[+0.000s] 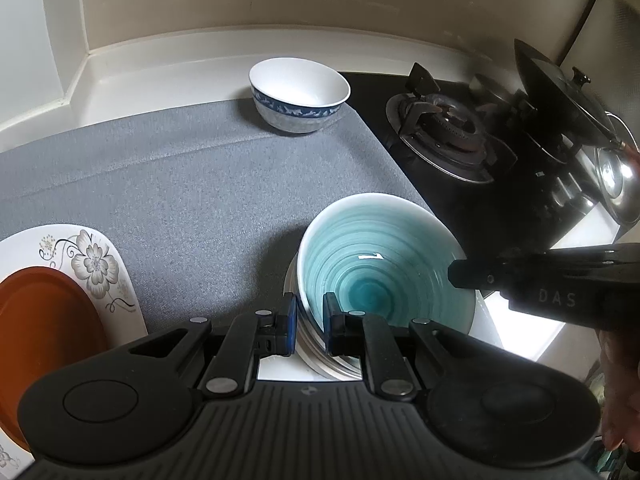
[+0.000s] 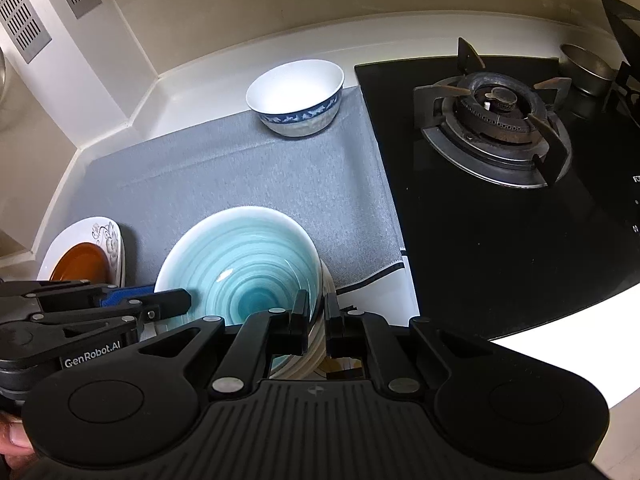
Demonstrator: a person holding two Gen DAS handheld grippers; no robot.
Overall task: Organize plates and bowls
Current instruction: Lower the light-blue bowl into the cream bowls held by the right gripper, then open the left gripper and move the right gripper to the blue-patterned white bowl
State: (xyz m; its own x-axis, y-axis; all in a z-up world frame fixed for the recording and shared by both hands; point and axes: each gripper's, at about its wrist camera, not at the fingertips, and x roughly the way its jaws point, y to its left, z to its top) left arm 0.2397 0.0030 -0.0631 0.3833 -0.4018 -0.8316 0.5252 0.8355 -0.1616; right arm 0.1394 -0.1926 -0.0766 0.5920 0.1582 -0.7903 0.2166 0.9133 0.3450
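Observation:
A teal bowl (image 1: 380,264) (image 2: 240,264) with ring stripes sits at the mat's near edge, over a pale striped dish (image 1: 316,354) (image 2: 316,346); whether they touch is hidden. My left gripper (image 1: 310,318) is shut on the bowl's near-left rim, one pad inside and one outside. My right gripper (image 2: 316,314) is shut on the opposite rim, and its tip (image 1: 460,272) shows in the left wrist view. The left gripper (image 2: 176,300) appears at the left of the right wrist view. A white bowl with a blue band (image 1: 300,96) (image 2: 296,96) stands at the mat's far edge.
A floral plate (image 1: 94,262) (image 2: 102,230) with an orange plate (image 1: 40,320) (image 2: 80,264) on it lies at the left. The grey mat (image 1: 180,192) (image 2: 240,168) covers the counter. A black gas hob (image 1: 444,132) (image 2: 496,120) with pots borders it on the right. Walls close the back.

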